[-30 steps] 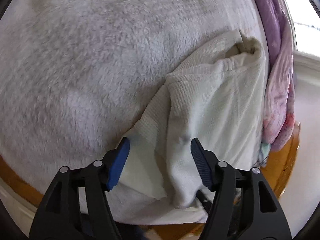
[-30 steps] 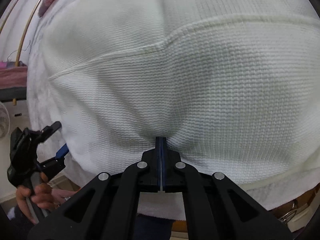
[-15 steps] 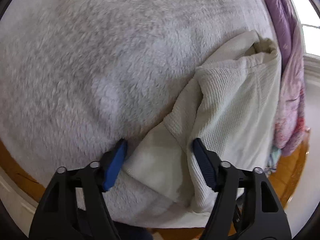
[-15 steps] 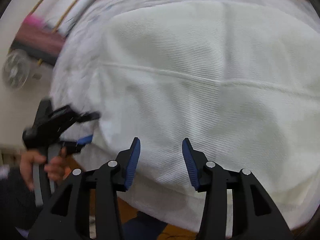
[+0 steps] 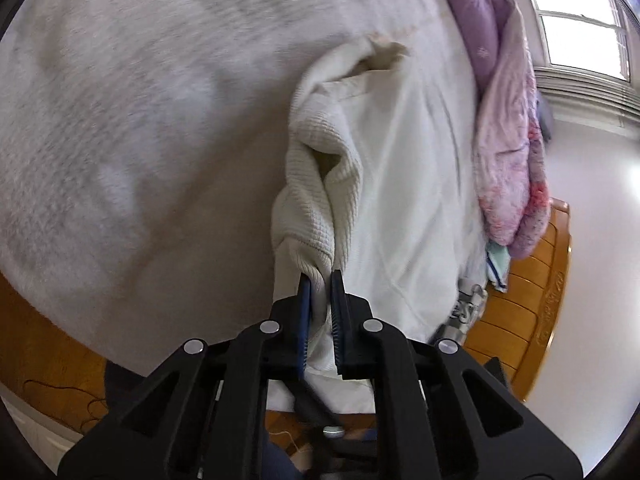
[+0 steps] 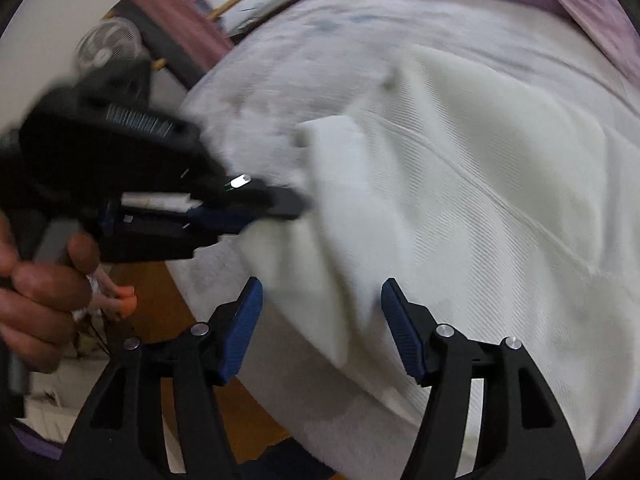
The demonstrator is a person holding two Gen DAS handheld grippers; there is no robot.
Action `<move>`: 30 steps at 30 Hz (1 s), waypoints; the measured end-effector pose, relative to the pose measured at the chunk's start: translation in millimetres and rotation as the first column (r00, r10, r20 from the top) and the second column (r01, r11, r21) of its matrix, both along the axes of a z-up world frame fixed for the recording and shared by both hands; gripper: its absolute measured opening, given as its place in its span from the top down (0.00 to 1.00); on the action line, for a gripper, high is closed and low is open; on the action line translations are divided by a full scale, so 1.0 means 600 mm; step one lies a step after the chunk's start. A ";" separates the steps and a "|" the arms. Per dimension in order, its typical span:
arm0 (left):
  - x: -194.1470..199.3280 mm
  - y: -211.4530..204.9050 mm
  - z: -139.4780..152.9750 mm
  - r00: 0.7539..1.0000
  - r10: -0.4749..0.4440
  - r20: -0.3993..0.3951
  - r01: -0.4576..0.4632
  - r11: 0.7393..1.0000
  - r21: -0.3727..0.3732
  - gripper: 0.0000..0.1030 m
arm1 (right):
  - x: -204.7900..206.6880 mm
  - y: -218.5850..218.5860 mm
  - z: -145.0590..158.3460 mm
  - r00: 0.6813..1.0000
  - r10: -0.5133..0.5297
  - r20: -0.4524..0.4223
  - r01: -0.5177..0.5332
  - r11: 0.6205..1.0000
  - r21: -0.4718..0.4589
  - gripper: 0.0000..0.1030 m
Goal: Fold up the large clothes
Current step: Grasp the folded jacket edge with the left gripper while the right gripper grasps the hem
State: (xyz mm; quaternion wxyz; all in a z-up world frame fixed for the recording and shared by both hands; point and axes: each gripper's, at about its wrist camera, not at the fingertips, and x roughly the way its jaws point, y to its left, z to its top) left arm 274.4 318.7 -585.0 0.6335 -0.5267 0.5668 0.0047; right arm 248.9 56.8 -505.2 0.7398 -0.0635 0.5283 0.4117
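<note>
- The sweater [image 5: 404,184], a white knit, lies on the fleece blanket [image 5: 140,120] covering the bed, near its front edge; a purple quilt [image 5: 508,152] is heaped just beyond it.
- The left tool [image 5: 319,280] is clenched on a bunched corner of the sweater, which rises off the blanket there.
- The right tool [image 6: 322,320] is released, jaws wide, with a loose flap of the sweater between them but not pinched.
- Judged step: taking hold of one side of the sweater to carry it over in a fold.
- The next move likely calls for the right tool to clamp the near edge, then both to lift together and lay the side flat across the body without dragging the blanket.
</note>
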 end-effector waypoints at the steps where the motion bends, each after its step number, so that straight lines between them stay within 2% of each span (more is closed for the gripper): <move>1: 0.003 -0.005 0.002 1.000 -0.010 0.002 0.010 1.000 -0.001 0.92 | 0.004 0.011 -0.004 1.000 0.004 0.024 -0.004 1.000 -0.016 0.43; 3: 0.008 -0.015 0.003 1.000 -0.026 0.005 0.026 1.000 -0.009 0.92 | 0.015 0.019 -0.015 0.997 -0.013 0.077 0.018 0.998 -0.061 0.43; 6: 0.013 -0.023 0.002 0.999 -0.032 0.014 0.032 0.999 -0.017 0.92 | 0.035 0.041 -0.035 0.995 -0.008 0.096 0.016 0.996 -0.085 0.43; 7: 0.016 -0.020 0.002 0.999 -0.037 0.011 0.037 0.999 -0.011 0.91 | 0.039 0.057 -0.041 0.996 0.001 0.091 0.008 0.996 -0.090 0.56; 8: 0.017 -0.014 0.000 0.999 -0.044 0.001 0.044 0.999 -0.004 0.89 | 0.040 0.056 -0.045 0.997 0.007 0.082 0.002 0.995 -0.101 0.66; 9: 0.022 -0.007 -0.002 0.999 -0.033 -0.008 0.033 0.999 -0.004 0.85 | 0.047 0.060 -0.054 0.998 -0.002 0.065 0.010 0.993 -0.121 0.87; 10: 0.028 0.000 -0.002 1.000 -0.021 -0.011 0.021 1.000 -0.005 0.80 | 0.050 0.052 -0.057 0.999 -0.014 0.040 0.019 0.993 -0.120 0.91; 11: 0.033 0.007 -0.002 1.000 -0.012 -0.026 0.012 1.000 0.013 0.57 | 0.053 0.043 -0.059 0.999 -0.037 0.019 0.039 0.994 -0.099 0.91; 12: 0.043 0.016 -0.001 0.999 0.003 -0.042 -0.001 0.999 0.045 0.43 | 0.054 0.041 -0.057 0.999 -0.048 0.013 0.049 0.994 -0.093 0.91; 16: 0.095 0.018 -0.002 0.999 -0.006 -0.050 0.013 0.992 0.125 0.42 | 0.058 0.022 -0.045 0.993 -0.112 -0.033 0.110 0.993 -0.044 0.91; 17: 0.112 0.007 -0.001 0.998 -0.025 -0.050 0.033 0.988 0.150 0.43 | 0.060 0.015 -0.043 0.990 -0.130 -0.053 0.129 0.991 -0.029 0.91; 19: 0.132 -0.018 0.008 0.996 -0.077 -0.049 0.087 0.965 0.248 0.86 | 0.072 -0.005 -0.046 0.972 -0.200 -0.124 0.203 0.979 0.009 0.92; 20: 0.139 -0.030 0.012 0.992 -0.113 -0.057 0.125 0.951 0.284 0.98 | 0.076 -0.017 -0.042 0.962 -0.232 -0.147 0.238 0.971 0.022 0.92; 23: 0.153 -0.091 0.065 0.975 -0.221 0.020 0.198 0.906 0.375 0.99 | 0.091 -0.081 -0.030 0.898 -0.353 -0.262 0.388 0.917 0.095 0.92; 24: 0.157 -0.128 0.099 0.957 -0.284 0.060 0.235 0.878 0.417 0.99 | 0.091 -0.105 -0.024 0.875 -0.384 -0.294 0.433 0.893 0.121 0.92; 25: 0.158 -0.148 0.117 0.947 -0.311 0.083 0.246 0.867 0.434 0.99 | 0.091 -0.128 -0.018 0.850 -0.413 -0.328 0.478 0.866 0.147 0.92; 26: 0.160 -0.173 0.136 0.936 -0.336 0.108 0.256 0.857 0.446 0.99 | 0.094 -0.165 -0.011 0.805 -0.459 -0.376 0.549 0.817 0.177 0.92; 28: 0.167 -0.233 0.165 0.911 -0.384 0.152 0.281 0.845 0.454 0.99 | 0.096 -0.220 -0.001 0.737 -0.512 -0.440 0.639 0.740 0.209 0.92; 29: 0.173 -0.272 0.182 0.890 -0.421 0.175 0.302 0.832 0.466 0.99 | 0.095 -0.252 0.007 0.703 -0.537 -0.466 0.681 0.696 0.226 0.92; 30: 0.176 -0.299 0.192 0.872 -0.449 0.194 0.320 0.824 0.468 0.99 | 0.094 -0.276 0.014 0.684 -0.552 -0.477 0.705 0.669 0.237 0.93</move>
